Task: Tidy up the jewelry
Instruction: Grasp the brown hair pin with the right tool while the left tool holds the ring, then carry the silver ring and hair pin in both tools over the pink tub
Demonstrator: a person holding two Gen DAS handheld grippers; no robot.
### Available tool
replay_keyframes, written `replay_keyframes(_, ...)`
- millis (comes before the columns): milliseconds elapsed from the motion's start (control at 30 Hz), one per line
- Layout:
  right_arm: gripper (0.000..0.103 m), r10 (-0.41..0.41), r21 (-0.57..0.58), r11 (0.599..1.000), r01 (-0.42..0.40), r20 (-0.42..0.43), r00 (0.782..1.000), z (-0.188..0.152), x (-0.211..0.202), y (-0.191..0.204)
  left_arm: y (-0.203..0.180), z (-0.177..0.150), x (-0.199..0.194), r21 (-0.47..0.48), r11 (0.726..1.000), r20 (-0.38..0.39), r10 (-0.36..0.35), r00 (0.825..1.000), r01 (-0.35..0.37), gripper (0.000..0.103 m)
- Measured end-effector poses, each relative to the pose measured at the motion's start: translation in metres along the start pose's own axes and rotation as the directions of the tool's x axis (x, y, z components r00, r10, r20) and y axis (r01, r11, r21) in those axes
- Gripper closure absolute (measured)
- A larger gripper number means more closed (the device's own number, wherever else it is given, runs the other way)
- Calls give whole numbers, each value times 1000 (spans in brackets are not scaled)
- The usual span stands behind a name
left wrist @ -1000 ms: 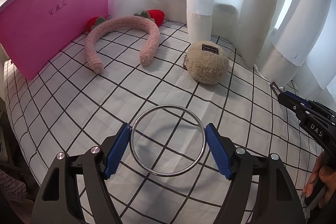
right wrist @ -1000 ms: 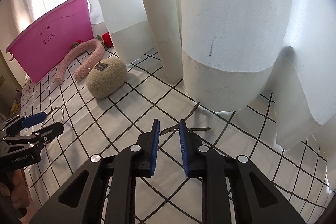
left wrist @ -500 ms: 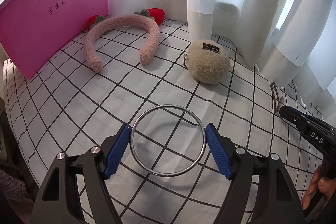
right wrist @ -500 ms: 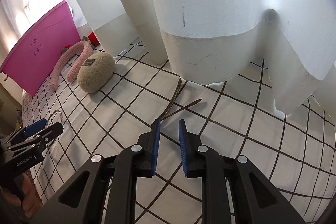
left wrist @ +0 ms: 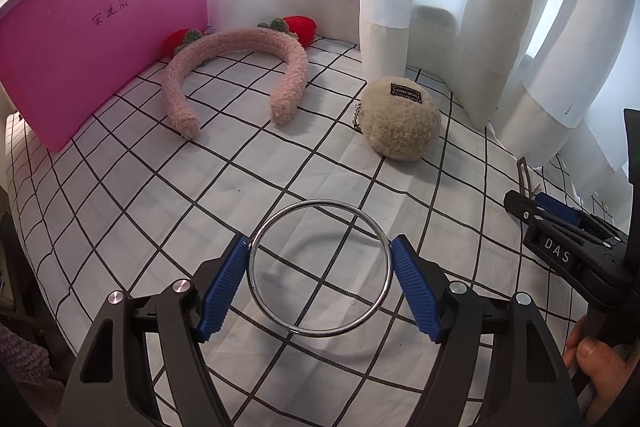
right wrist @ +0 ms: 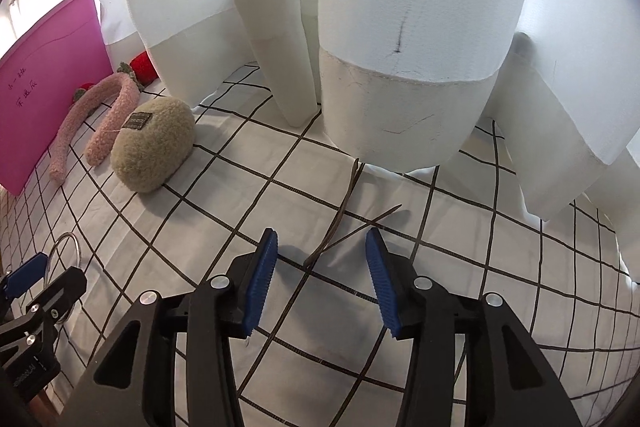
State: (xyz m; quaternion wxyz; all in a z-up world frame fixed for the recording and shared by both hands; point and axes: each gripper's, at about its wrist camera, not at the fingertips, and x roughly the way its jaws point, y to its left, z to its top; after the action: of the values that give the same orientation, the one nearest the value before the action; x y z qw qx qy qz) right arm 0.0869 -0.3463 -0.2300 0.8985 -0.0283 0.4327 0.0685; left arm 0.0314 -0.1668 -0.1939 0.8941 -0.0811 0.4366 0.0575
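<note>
My left gripper point(left wrist: 319, 245) is shut on a large silver bangle point(left wrist: 320, 202), its blue pads pressing the ring's two sides just above the checked cloth. In the right wrist view that bangle point(right wrist: 76, 241) shows at the far left. My right gripper point(right wrist: 322, 233) hovers low over a thin brown V-shaped hairpin point(right wrist: 340, 215) lying on the cloth. Its jaws are opening, and the pin's near end lies between the fingertips without touching the pads. The left wrist view shows this right gripper point(left wrist: 532, 203) at the right edge, by the hairpin point(left wrist: 522, 175).
A pink box point(left wrist: 100, 39) stands at the back left. Before it lie a fluffy pink headband point(left wrist: 240, 43) and red strawberry plush pieces point(left wrist: 300, 27). A beige plush ball with a chain point(left wrist: 400, 123) sits mid-cloth. White curtains point(right wrist: 400, 27) hang close behind the hairpin.
The right gripper's jaws have spread apart and it has come down closer to the brown hairpin. The left gripper and its bangle have stayed put.
</note>
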Motion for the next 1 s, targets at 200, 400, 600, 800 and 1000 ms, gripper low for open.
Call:
replay_keyframes(200, 96, 10, -12, 1000, -10, 22, 1000, -3, -1, -6, 7, -1, 1, -18, 1000, -7, -3, 1000, 3, 32)
replay_keyframes(400, 99, 71, -16, 997, -70, 35, 997, -8, -9, -16, 9, 0, -3, -16, 1000, 2, -9, 1000, 9, 32)
replay_keyframes(600, 99, 139, -41, 990, -138, 47, 989, -10, -29, -14, 12, 4, -13, -20, 1000, 18, -6, 1000, 7, 32)
replay_keyframes(800, 99, 212, -46, 977, -210, 60, 975, -3, -62, -11, 17, 12, -35, -27, 1000, 36, -4, 999, 5, 32)
replay_keyframes(1000, 99, 273, -84, 960, -266, 80, 959, 17, -101, -1, 25, 30, -76, -43, 999, 70, 7, 998, -4, 32)
